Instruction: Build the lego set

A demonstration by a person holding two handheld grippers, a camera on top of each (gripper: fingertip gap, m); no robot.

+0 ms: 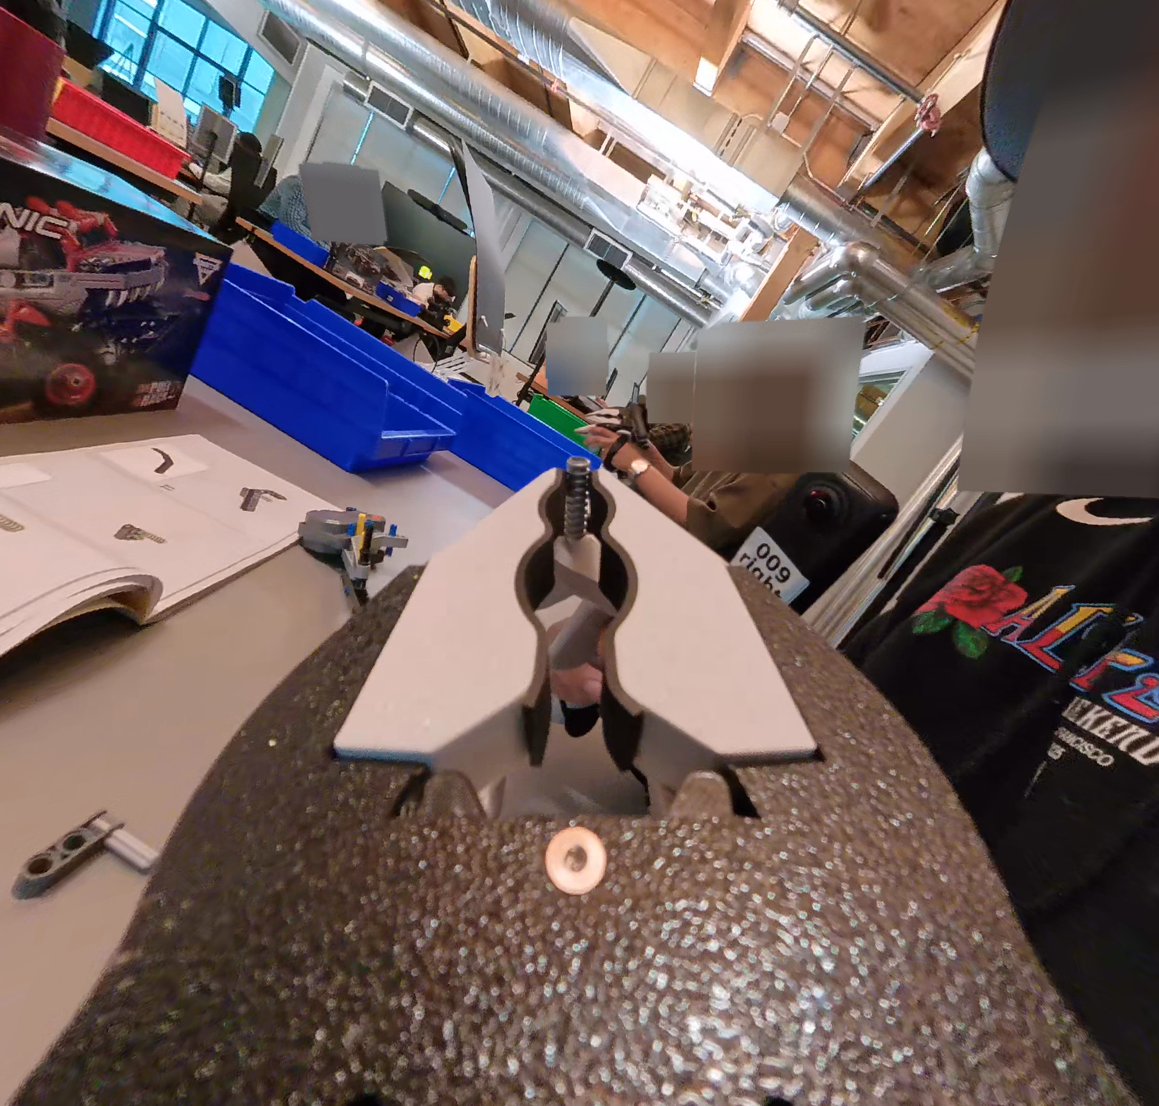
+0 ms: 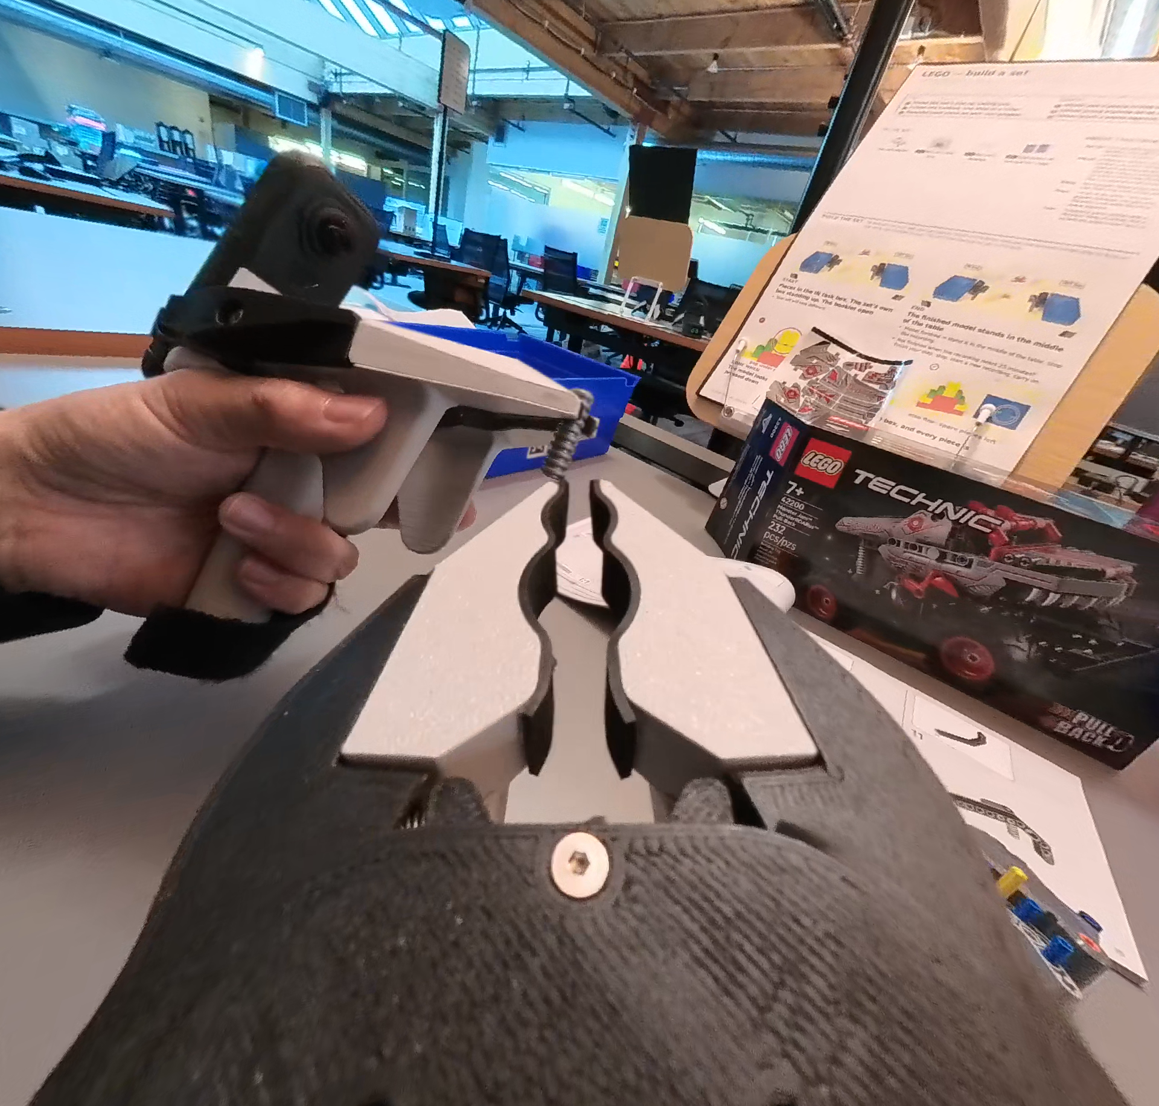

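My left gripper (image 1: 578,480) is shut on a small dark grey coil-spring piece (image 1: 577,511), which stands upright between its pads with the top poking out past the tips. In the right wrist view a hand holds the left gripper (image 2: 574,411) in the air, and the spring (image 2: 564,442) hangs down from its tips. My right gripper (image 2: 580,492) is open and empty; its left fingertip (image 2: 555,499) lies just under the spring's lower end. A small grey assembly with blue and yellow pins (image 1: 351,539) sits on the table by the open booklet (image 1: 125,530).
The set's box (image 2: 941,543) stands at the right, with a sheet on a board (image 2: 972,229) behind it. Blue bins (image 1: 326,373) stand at the back. A loose grey beam (image 1: 63,850) lies on the table at the left. People sit beyond the table. Less than 4 cm separates the two grippers' tips.
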